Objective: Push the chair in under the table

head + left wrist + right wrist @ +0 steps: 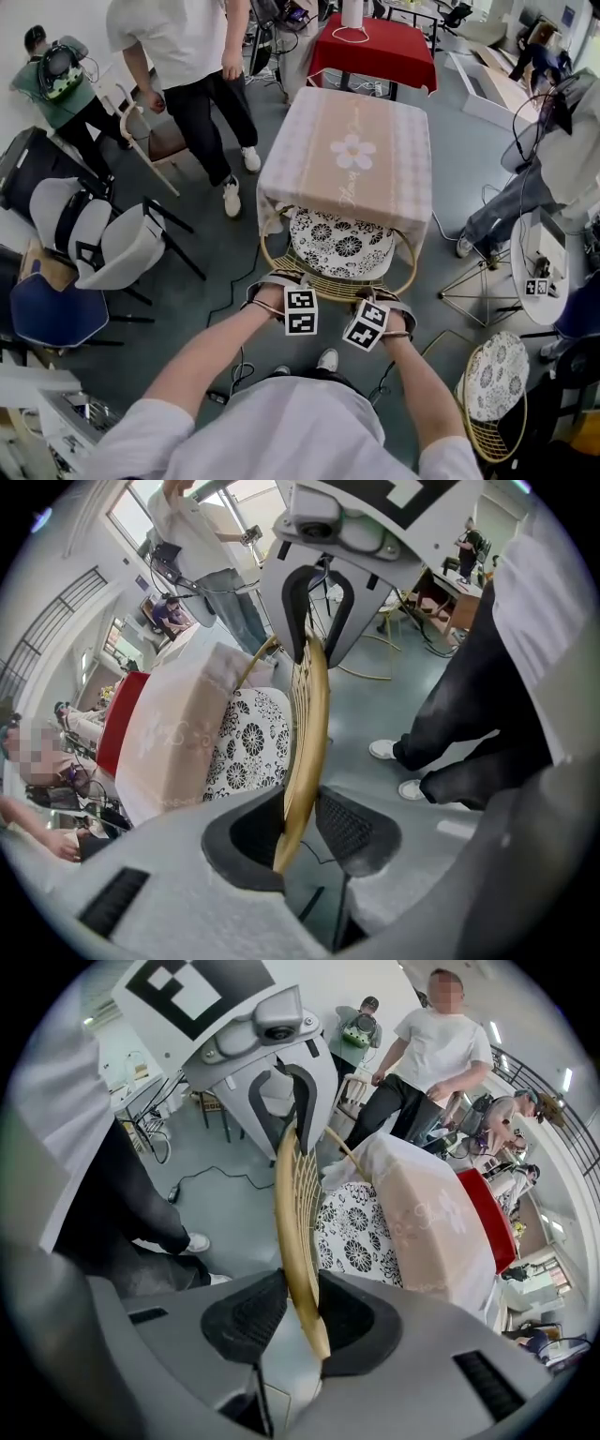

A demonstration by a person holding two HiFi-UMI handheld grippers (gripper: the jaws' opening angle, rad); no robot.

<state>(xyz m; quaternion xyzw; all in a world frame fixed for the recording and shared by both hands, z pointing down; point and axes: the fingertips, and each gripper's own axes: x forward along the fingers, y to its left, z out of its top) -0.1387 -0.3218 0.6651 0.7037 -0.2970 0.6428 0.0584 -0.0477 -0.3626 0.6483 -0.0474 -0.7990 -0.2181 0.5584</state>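
The chair has a gold wire back rim (333, 286) and a black-and-white floral seat cushion (337, 244). Its seat sits partly under the table (347, 150), which wears a pink checked cloth with a white flower. My left gripper (281, 287) grips the rim's left part and my right gripper (382, 302) the right part, close together. In the left gripper view the rim (309, 714) runs between the pads of the left gripper (300, 822), which is shut on it. The right gripper view shows the right gripper (305, 1307) likewise shut on the rim (292, 1204).
A person in a white shirt (202, 75) stands by the table's left side. A red-clothed table (375, 47) lies beyond. Grey and white chairs (112, 244) crowd the left. A second gold chair (492, 394) and a wire stand (478, 281) are at right. Cables trail across the floor.
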